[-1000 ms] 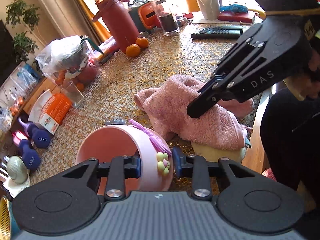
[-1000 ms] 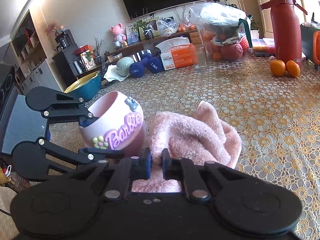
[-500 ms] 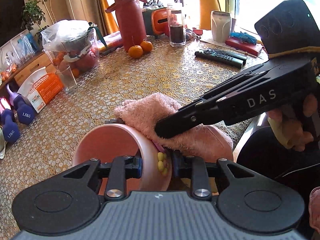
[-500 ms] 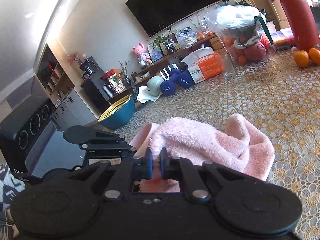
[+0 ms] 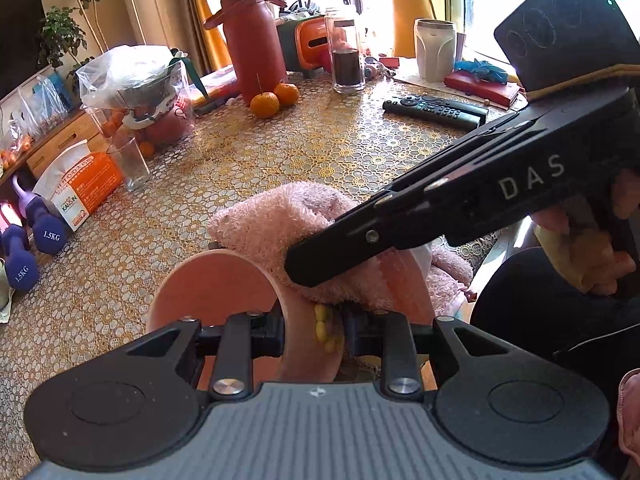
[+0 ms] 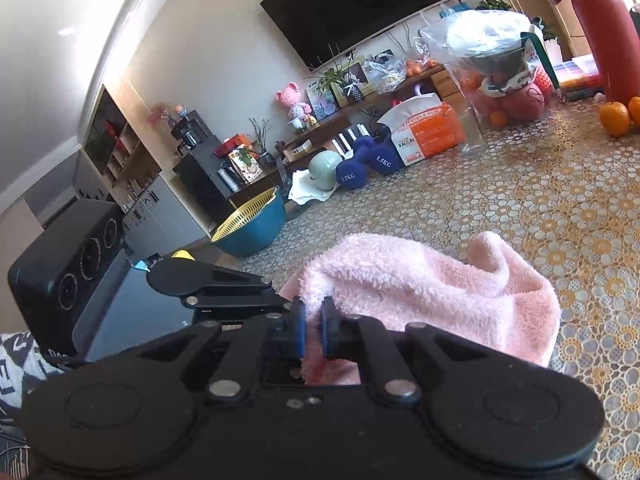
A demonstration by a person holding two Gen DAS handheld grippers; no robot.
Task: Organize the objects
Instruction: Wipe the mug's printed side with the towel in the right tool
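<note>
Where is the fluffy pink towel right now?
The pink towel is in the middle of the left wrist view, pinched by the right gripper and draped over the rim of the pink cup that the left gripper holds.

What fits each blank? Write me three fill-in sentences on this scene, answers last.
1. The left tongs are shut on the rim of the pink ____.
2. The right tongs grip a pink ____.
3. Two ____ sit beside the red bottle.

Answers: cup; towel; oranges

the pink towel (image 5: 280,220) hides the pink cup's (image 5: 224,280) far rim.
</note>
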